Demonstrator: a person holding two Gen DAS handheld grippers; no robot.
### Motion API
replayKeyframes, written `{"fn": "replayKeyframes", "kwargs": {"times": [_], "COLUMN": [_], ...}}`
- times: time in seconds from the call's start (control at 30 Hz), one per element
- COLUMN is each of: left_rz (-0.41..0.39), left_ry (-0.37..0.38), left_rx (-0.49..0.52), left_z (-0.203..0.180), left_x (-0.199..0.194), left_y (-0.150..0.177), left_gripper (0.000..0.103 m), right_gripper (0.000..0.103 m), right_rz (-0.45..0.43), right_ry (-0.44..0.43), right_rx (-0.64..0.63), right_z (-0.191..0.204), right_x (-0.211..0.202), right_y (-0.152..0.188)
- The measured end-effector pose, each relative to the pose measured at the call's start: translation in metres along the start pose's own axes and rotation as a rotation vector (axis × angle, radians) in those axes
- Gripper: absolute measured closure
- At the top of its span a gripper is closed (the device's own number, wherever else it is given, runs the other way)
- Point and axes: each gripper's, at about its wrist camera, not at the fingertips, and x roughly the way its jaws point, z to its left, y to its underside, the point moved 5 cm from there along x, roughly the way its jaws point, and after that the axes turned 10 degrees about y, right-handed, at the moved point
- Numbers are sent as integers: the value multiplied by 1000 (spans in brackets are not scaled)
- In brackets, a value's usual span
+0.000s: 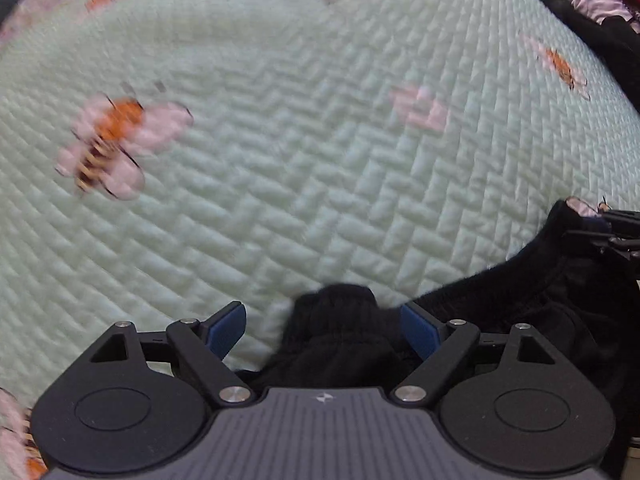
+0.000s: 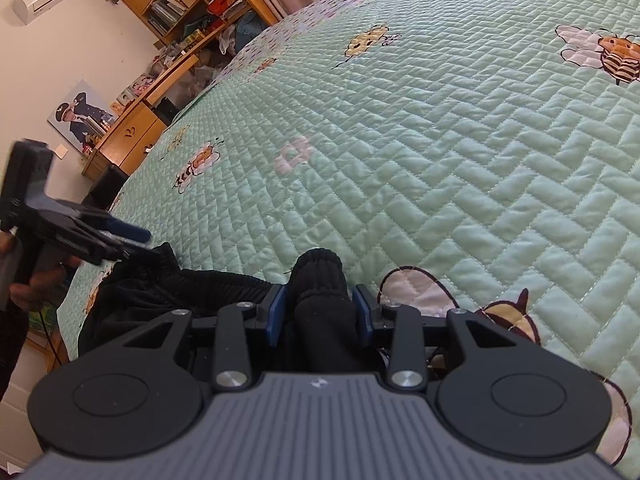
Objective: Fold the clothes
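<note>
A black garment (image 1: 520,308) with an elastic waistband lies on the mint quilted bedspread (image 1: 280,140). In the left wrist view my left gripper (image 1: 324,330) is open, its blue pads wide apart, with a bunched fold of the black fabric (image 1: 336,332) lying loose between them. In the right wrist view my right gripper (image 2: 320,312) is shut on a bunch of the black garment (image 2: 320,280). The left gripper (image 2: 120,240) shows there at the far left, above the garment's waistband (image 2: 168,276). The right gripper's tip (image 1: 616,228) shows at the right edge of the left view.
The bedspread (image 2: 440,140) with bee prints fills both views. More dark clothes (image 1: 600,40) lie at the far right of the bed. A wooden desk and shelves (image 2: 168,40) stand beyond the bed's left edge.
</note>
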Motion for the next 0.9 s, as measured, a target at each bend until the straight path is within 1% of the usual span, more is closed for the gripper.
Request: {"fn": "replayKeyframes", "kwargs": {"times": [0.07,0.1,0.13,0.2,0.23,0.27,0.33,0.37,0.4,0.47,0.53,0.63,0.73,0.77,0.83,0.9], "left_rz": [-20,-35,-52,-85,-99,-115,-157,-181,-207,-277,-365,-495,-569,-580,-583,-607], "left_ry": [24,30,33,0,-10,-3,-5,-36,-71,-110,-117,-89,-97,-109,-171,-225], "left_rx": [-6,-1,2,28,48,68,96,113,130,159,161,117,98,98,123,145], "left_z": [3,3,3,2,0,-3,-10,-13,-17,-23,-27,-20,-13,-12,-13,-17], "left_x": [7,6,5,1,-3,-7,-15,-17,-21,-36,-61,-114,-159,-171,-190,-214], "left_y": [3,4,4,7,8,9,14,17,21,32,45,65,71,68,46,10], "left_gripper": [13,14,16,34,59,68,79,80,81,83,83,83,83,83,83,83], "right_gripper": [64,63,63,62,62,63,67,68,72,76,80,82,82,82,83,83], "right_rz": [0,1,1,0,-1,-7,-27,-42,-58,-118,-185,-280,-378,-383,-394,-418], "right_ry": [3,4,3,3,4,18,66,92,118,158,178,175,145,125,89,129], "right_rx": [-2,-3,-5,-10,-14,-31,-85,-122,-158,-226,-297,-374,-413,-412,-412,-424], "right_z": [1,1,1,2,2,5,14,21,29,47,70,104,136,144,159,169], "right_x": [0,0,0,1,1,0,-2,-4,-6,-15,-31,-60,-96,-100,-107,-101], "right_y": [0,0,0,-1,-1,0,2,3,5,8,12,16,10,2,-17,-59]}}
